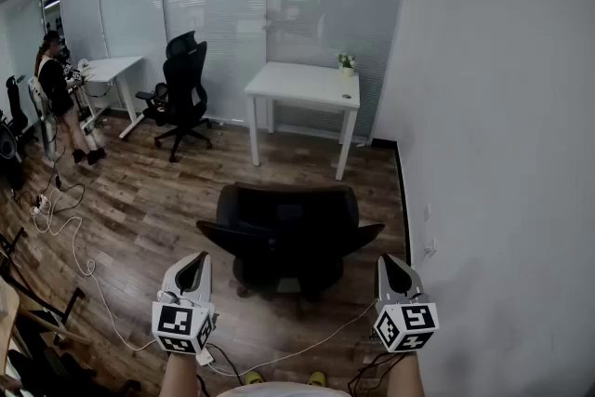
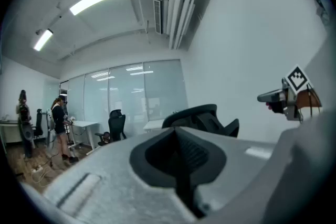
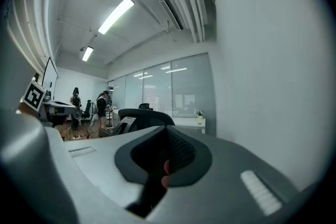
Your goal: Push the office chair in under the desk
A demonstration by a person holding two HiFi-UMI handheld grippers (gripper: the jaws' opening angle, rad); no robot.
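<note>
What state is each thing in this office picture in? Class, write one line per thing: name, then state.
office chair: standing out on the floor, apart from the desk, not pushed in.
desk: standing by the glass wall, no chair under it.
potted plant: upright on the desk's far corner.
left tool: shut, holding nothing.
right tool: shut, holding nothing.

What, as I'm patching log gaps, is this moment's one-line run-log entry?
stage: pre-contact | office chair: short of desk, untouched | left tongs: shut, empty | right tongs: shut, empty
</note>
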